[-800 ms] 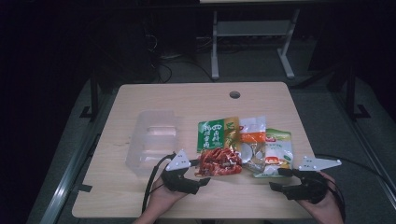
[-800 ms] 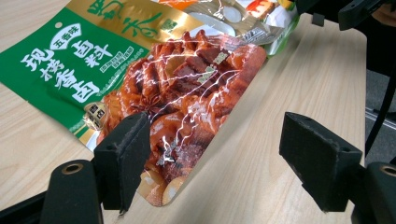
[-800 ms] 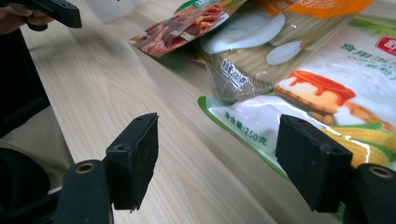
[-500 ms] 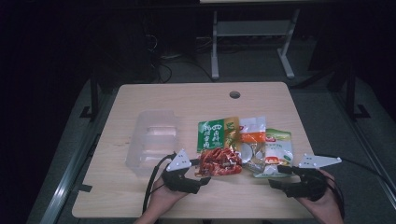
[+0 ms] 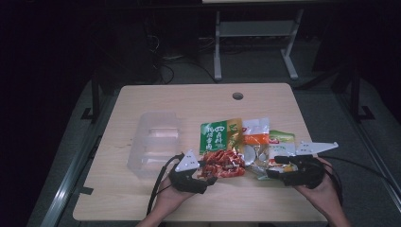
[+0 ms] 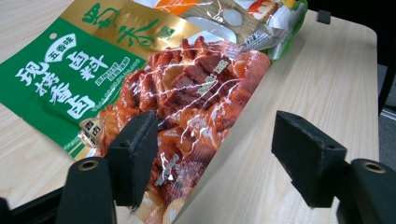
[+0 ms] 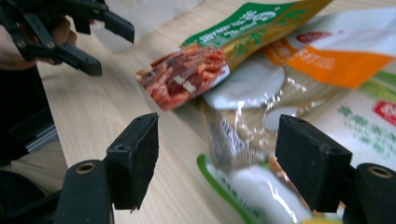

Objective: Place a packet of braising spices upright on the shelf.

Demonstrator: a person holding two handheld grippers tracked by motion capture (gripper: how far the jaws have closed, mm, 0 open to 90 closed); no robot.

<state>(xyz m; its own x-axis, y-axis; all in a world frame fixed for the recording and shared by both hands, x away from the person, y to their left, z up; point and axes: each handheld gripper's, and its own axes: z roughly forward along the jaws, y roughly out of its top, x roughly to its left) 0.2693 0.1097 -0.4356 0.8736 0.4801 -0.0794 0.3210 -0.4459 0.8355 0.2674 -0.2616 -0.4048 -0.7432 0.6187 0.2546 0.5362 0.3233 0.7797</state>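
Lying at the near middle of the table (image 5: pixel 142 198), a red snack pouch (image 5: pixel 223 164) rests partly over a green seasoning packet (image 5: pixel 218 135), with a clear-windowed packet (image 5: pixel 255 153) and a white-and-green bag (image 5: pixel 283 141) just beside it on the right; a clear plastic container (image 5: pixel 153 142) stands apart to the left. Left gripper (image 5: pixel 208 178): jaws apart, one pad over the pouch's near edge in the left gripper view (image 6: pixel 187 116), the other over bare table, neither pressing. Right gripper (image 5: pixel 272 171): jaws wide apart, hovering above the near packets, nothing between the pads; which packet it aims for is hard to tell, the nearest one being blurred. Handling, as judged: pouch light, soft and crinkly, its glossy film likely slippery, contents lumpy and yielding. Best hold: the flat sealed edge or a corner, pinched thin, rather than across the bulging middle.
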